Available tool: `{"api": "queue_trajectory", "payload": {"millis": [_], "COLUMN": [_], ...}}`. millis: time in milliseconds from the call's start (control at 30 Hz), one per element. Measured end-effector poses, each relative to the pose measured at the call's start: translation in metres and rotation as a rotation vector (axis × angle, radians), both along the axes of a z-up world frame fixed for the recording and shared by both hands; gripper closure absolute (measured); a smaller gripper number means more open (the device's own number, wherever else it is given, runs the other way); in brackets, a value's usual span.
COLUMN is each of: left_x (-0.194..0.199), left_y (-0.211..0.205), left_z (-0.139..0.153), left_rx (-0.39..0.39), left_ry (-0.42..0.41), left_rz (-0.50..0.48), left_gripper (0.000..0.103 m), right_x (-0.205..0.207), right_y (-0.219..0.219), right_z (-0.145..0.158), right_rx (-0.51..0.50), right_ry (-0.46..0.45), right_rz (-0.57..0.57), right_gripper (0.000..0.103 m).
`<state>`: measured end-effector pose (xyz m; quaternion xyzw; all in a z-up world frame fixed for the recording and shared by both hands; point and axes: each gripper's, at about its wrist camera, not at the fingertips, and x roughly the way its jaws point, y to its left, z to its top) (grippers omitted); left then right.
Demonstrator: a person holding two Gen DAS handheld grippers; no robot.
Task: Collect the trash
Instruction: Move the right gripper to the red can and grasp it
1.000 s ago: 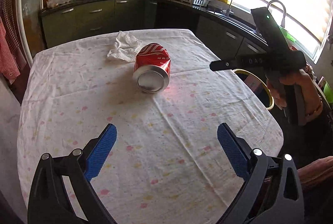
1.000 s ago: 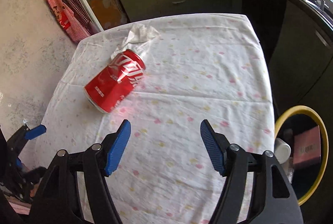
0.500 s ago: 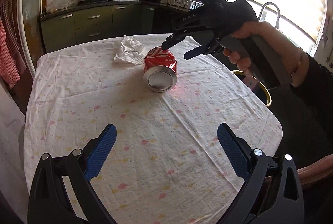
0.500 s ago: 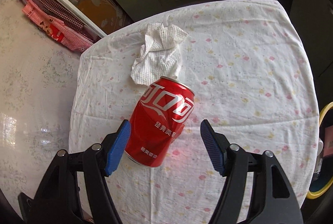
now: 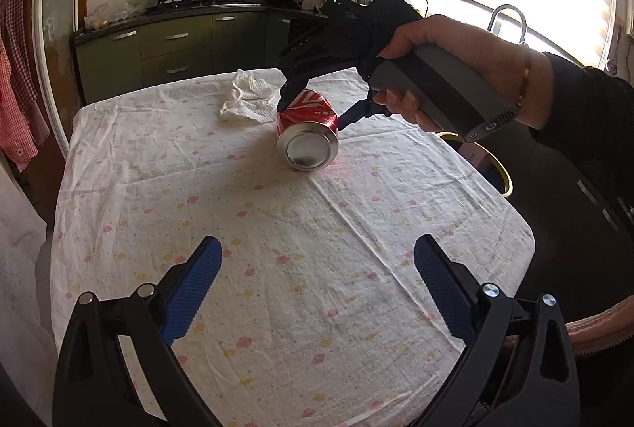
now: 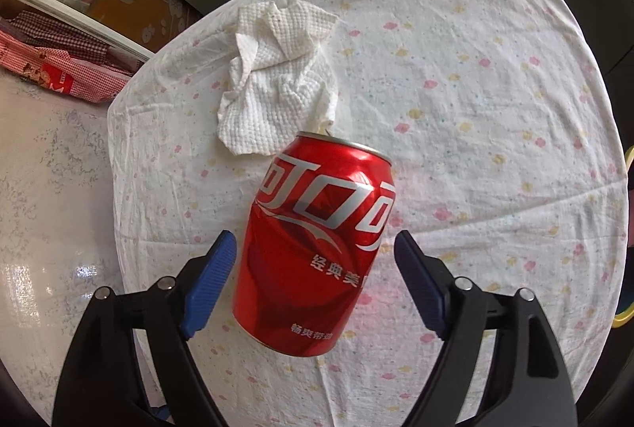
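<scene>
Left wrist view: wide bare stretch of white floral tablecloth (image 5: 277,228) across the centre and lower frame, its rounded right edge dropping away at mid right beside a yellow-rimmed dark bin (image 5: 501,173). Left gripper (image 5: 317,280) at the bottom, blue pads spread wide, nothing between. Dented red aluminium soda can (image 5: 309,137) on its side just above centre, silver base facing the camera, long axis running away up the frame. Right gripper (image 5: 307,112) reaching in from upper right in a hand (image 5: 447,70), tips straddling the can. Crumpled white paper towel (image 5: 247,98) just upper left of the can.

Right wrist view: cloth edge curving down the left side, floor beyond; open cloth to the right. Right gripper (image 6: 315,268) low in frame, jaws opening, can (image 6: 317,248) between the pads with a gap either side. Long axis near vertical in frame, top rim up, tilted slightly right. Paper towel (image 6: 277,86) above, touching the can's top.
</scene>
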<state>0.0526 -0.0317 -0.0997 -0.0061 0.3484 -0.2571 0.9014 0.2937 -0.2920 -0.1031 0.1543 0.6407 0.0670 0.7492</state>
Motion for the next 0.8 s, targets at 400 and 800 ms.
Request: {"api": "queue_trajectory", "payload": {"millis": [400, 800], "left_x": [0.002, 0.006], "left_y": [0.004, 0.006], "left_z": [-0.008, -0.013], "left_rx": [-0.019, -0.031], "left_ry": [0.021, 0.038], "left_rz": [0.004, 0.007], "left_gripper": [0.007, 0.007], "right_x": [0.013, 0.011], "right_y": [0.036, 0.064], "right_z": [-0.011, -0.009], "right_rx": [-0.102, -0.444], "right_ry": [0.1, 0.02], "right_rz": [0.116, 0.418], "right_gripper": [0.026, 0.027]}}
